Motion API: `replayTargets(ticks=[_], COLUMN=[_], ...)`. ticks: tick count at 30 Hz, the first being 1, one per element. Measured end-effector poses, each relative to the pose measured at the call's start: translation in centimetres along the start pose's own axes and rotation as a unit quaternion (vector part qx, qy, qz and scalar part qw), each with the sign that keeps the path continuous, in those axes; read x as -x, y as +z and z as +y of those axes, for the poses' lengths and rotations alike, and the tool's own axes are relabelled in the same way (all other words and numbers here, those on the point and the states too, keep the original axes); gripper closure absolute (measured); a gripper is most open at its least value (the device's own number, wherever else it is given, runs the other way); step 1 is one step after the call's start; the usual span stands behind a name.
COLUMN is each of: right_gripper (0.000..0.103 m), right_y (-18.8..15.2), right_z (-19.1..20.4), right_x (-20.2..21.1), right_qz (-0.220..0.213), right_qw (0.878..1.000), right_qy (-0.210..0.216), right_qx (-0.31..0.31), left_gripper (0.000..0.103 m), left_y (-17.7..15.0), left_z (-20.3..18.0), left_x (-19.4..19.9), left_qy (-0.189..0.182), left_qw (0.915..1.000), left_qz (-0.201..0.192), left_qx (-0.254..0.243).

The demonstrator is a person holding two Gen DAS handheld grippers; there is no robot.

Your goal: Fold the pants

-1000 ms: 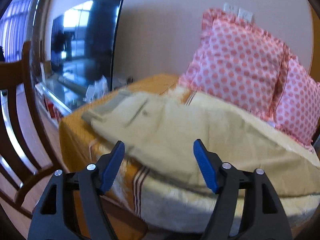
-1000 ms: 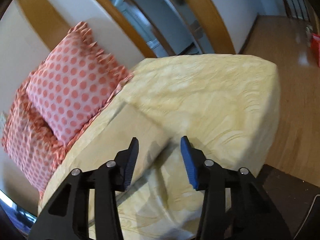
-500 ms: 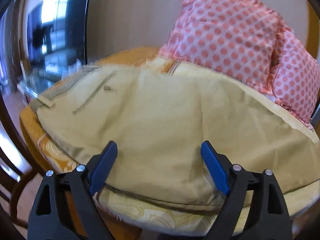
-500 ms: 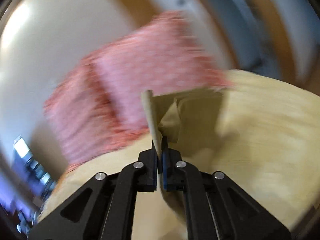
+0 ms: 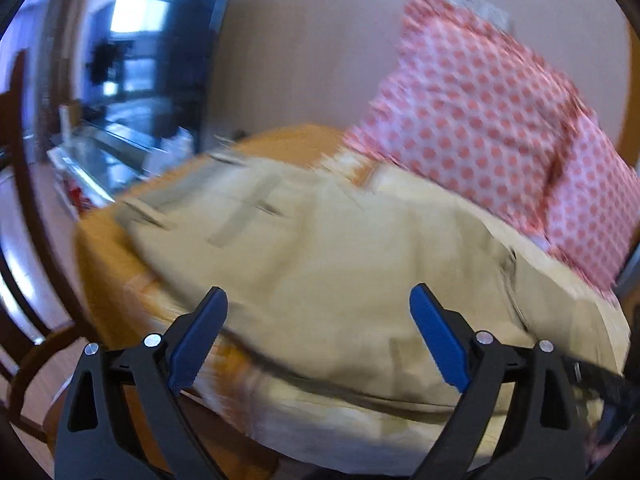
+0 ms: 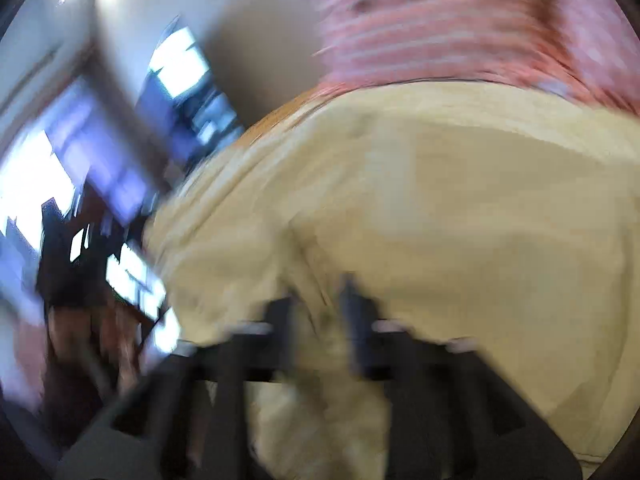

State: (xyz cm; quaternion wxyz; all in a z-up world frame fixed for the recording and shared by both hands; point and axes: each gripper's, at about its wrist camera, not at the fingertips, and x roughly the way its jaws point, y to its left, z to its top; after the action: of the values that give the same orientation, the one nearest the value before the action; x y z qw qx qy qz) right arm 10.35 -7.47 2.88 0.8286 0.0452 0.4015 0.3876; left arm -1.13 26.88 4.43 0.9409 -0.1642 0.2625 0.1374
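Beige pants [image 5: 340, 272] lie spread on a bed, waistband toward the far left, a folded-over part at the right. My left gripper [image 5: 316, 336] is open and empty, hovering above the pants' near edge. In the right wrist view, which is heavily blurred, the pants [image 6: 460, 220] fill the frame and my right gripper [image 6: 320, 312] is nearly closed with beige cloth between its fingers.
The bed has a yellow and orange cover [image 5: 104, 264]. Two pink dotted pillows [image 5: 480, 120] stand at the back right. A dark television [image 5: 160, 64] and a wooden chair [image 5: 20, 240] are at the left.
My right gripper has carried the pants' end over toward the waistband side, its view now blurred by motion. My left gripper has pulled back and shifted left, staying open.
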Motion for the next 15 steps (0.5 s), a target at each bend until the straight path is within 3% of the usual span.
replayTargets(ticks=[1, 3, 6, 7, 9, 15], right_gripper=[0.044, 0.044, 0.046, 0.046, 0.047, 0.032], right_y=[0.0, 0.3, 1.4, 1.9, 2.0, 1.5], right_z=[1.3, 2.2, 1.1, 0.2, -0.8, 0.2], right_x=[0.4, 1.5, 2.0, 1.3, -0.8, -1.6], right_qz=[-0.004, -0.036, -0.075, -0.058, 0.002, 0.015], right_qw=[0.999, 0.998, 0.995, 0.994, 0.994, 0.993], right_qy=[0.011, 0.016, -0.051, -0.086, -0.107, -0.098], right_qx=[0.033, 0.053, 0.045, 0.033, 0.025, 0.058], left_gripper=[0.009, 0.009, 0.009, 0.009, 0.009, 0.01], left_y=[0.4, 1.1, 2.0, 2.3, 3.0, 4.6], left_z=[0.9, 3.1, 5.9, 6.8, 8.0, 10.2], left_x=[0.3, 0.3, -0.4, -0.8, -1.4, -4.7], left_qy=[0.009, 0.035, 0.053, 0.064, 0.075, 0.107], left_qw=[0.9999, 0.9984, 0.995, 0.9934, 0.9917, 0.9889], left_qz=[-0.008, -0.015, -0.014, -0.013, -0.012, 0.019], left_qx=[0.011, 0.041, 0.084, 0.095, 0.104, 0.102])
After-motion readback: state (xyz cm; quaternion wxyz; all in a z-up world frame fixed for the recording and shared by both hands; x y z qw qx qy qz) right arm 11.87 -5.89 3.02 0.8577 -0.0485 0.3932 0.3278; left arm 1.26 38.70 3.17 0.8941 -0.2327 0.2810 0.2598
